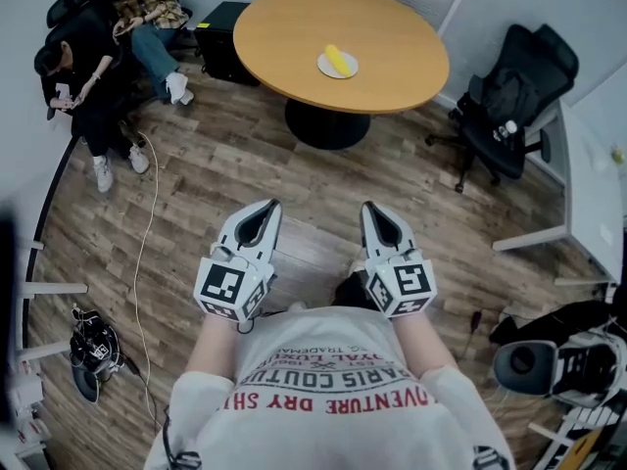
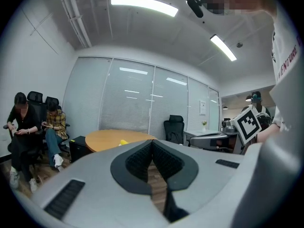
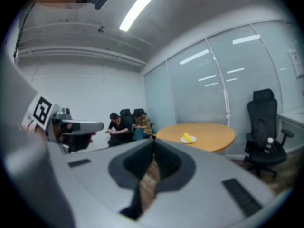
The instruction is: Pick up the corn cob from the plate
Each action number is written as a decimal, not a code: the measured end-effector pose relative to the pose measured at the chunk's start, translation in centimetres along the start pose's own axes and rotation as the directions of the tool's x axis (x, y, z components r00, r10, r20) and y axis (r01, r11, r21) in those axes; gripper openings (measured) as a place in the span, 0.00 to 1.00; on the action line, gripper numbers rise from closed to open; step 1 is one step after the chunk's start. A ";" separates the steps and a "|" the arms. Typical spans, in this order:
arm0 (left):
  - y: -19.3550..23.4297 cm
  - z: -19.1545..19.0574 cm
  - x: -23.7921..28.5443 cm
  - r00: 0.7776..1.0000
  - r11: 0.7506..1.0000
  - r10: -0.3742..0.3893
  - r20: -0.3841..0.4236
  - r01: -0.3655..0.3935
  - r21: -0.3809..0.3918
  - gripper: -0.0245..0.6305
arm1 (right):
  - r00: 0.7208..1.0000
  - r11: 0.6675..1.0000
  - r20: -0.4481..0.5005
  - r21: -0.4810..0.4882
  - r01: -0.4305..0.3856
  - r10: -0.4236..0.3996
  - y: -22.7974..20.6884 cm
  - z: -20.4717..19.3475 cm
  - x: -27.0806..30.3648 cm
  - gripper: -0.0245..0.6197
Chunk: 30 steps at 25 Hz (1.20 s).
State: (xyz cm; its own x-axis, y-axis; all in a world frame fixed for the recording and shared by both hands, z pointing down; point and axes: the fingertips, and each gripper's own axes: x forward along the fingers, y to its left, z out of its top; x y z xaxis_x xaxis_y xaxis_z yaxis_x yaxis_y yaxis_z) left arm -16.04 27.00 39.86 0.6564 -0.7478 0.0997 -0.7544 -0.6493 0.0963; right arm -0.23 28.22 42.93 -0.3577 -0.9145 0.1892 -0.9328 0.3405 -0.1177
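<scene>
Both grippers closed and empty, corn cob still on its plate far ahead.

The left gripper [image 1: 263, 210] has its jaws pressed together, tips meeting, nothing between them. The right gripper [image 1: 373, 210] is the same, shut on nothing. Well beyond both pairs of jaws, across the wood floor [image 1: 225, 164], is the round wooden table [image 1: 284, 27]. On it sits the white plate [image 1: 323, 66], with the yellow corn cob [image 1: 339, 60] lying on it. In the left gripper view the cob peeks just left of the tips; in the right gripper view it's ahead and to the right. Two seated people [image 1: 83, 76] are far left of the jaws, and a black office chair [image 1: 509, 106] is far right.
</scene>
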 end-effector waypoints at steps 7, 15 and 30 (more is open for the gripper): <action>2.7 0.1 5.2 0.993 0.993 0.117 0.005 -0.117 -0.005 0.09 | 0.996 0.996 0.006 -0.001 -0.089 0.089 -4.4 1.0 5.7 0.09; 2.8 2.7 15.3 0.978 0.978 0.207 0.029 -0.207 -0.002 0.09 | 0.983 0.983 0.000 -0.021 -0.184 0.184 -13.7 4.4 12.1 0.09; 4.9 2.5 29.5 0.976 0.976 0.218 -0.016 -0.219 -0.019 0.09 | 0.986 0.987 -0.067 0.053 -0.151 0.155 -26.3 4.4 21.0 0.09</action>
State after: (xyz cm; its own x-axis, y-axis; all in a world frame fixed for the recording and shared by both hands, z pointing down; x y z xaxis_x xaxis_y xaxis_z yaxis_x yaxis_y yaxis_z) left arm -0.38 1.39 40.78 0.4758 -0.8692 0.1344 -0.8794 -0.4674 0.0906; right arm 17.02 -0.88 45.66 -0.4999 -0.8340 0.2334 -0.8643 0.4629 -0.1969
